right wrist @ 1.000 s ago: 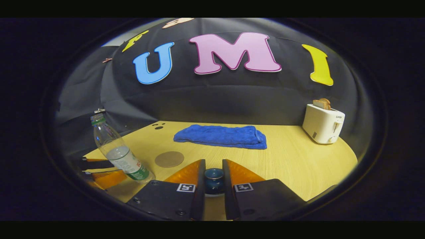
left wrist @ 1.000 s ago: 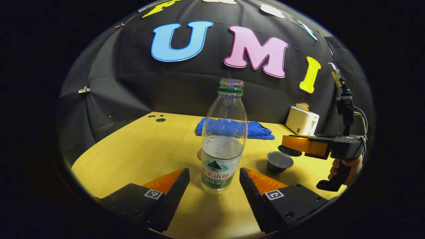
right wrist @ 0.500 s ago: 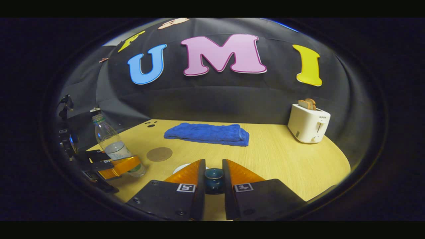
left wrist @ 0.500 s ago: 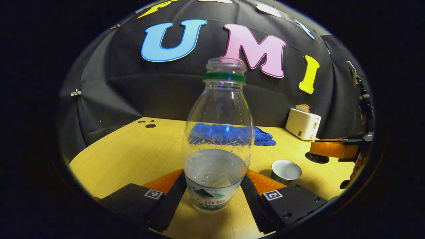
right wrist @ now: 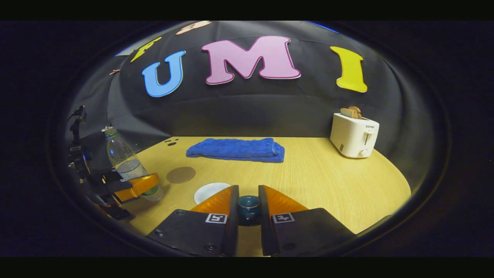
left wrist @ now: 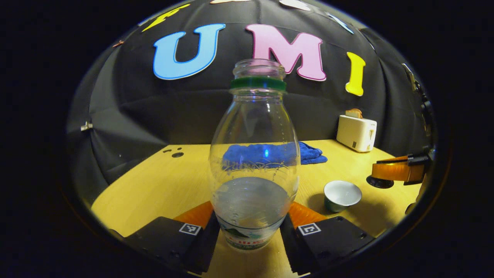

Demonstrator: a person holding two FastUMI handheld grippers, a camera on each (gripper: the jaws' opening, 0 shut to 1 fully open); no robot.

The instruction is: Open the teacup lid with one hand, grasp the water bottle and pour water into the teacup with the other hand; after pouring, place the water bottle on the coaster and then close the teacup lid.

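A clear, uncapped water bottle (left wrist: 254, 154), partly filled, stands upright between the fingers of my left gripper (left wrist: 251, 218), which is shut on its lower body. In the right gripper view the same bottle (right wrist: 122, 160) is at the far left with a finger (right wrist: 137, 185) against it. The teacup (left wrist: 341, 195) sits uncovered on the table to the right of the bottle; its white inside (right wrist: 210, 192) shows. My right gripper (right wrist: 249, 200) is shut on the knob of the dark teacup lid (right wrist: 249, 208), held above the table. The lid (left wrist: 380, 181) hangs right of the cup. A round brown coaster (right wrist: 181, 175) lies behind the cup.
A folded blue towel (right wrist: 235, 150) lies at the back of the wooden table (right wrist: 328, 181). A white toaster (right wrist: 354, 135) holding bread stands at the back right. Two small dark holes (left wrist: 175, 153) mark the table's far left.
My left gripper moved forward around the bottle and closed on it. My right gripper carried the lid up and away to the right, uncovering the teacup.
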